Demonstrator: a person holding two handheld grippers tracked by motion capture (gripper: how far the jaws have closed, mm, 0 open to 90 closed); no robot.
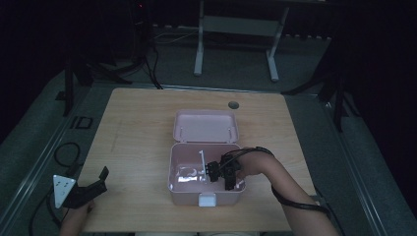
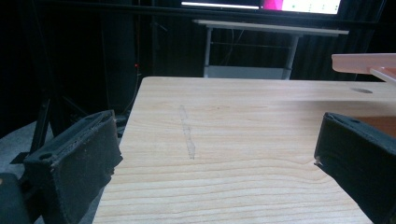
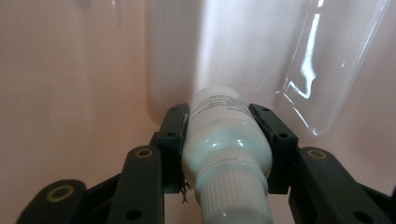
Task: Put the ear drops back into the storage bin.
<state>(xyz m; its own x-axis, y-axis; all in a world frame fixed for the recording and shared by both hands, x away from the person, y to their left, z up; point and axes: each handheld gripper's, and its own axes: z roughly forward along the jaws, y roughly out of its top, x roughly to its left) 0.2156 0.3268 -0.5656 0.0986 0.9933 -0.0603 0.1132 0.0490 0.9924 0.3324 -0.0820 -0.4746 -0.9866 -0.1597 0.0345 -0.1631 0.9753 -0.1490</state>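
While the left gripper [image 1: 91,189] rests idle at the table's near left corner, its black jaws spread wide with nothing but bare light wooden tabletop [image 2: 243,140] between them, the work sits further right. The grey three-cornered plate on that gripper shows at the table edge in the high view, and the tool lies well apart from the box.

At the table's middle stands a pale pink plastic box [image 1: 206,196] with rounded corners, its hinged lid [image 1: 205,126] thrown back flat on the far side. A white latch tab marks its near wall. Inside, toward the left half, lies something clear and glossy (a crumpled film or bag, it seems; the dim light leaves it uncertain) [image 1: 187,172], and a thin white upright piece rises near the centre.

The right gripper [image 1: 221,172] reaches down into the box's right half, the person's forearm coming in from the near right. In the right gripper view its jaws are clamped on a small white plastic bottle with a ribbed cap [image 3: 224,144]. The bottle's long axis runs along the jaws, cap toward the camera and base toward the pink wall ahead. The bottle appears close to the box's floor or wall, so whether it is being set down or lifted out cannot be judged.
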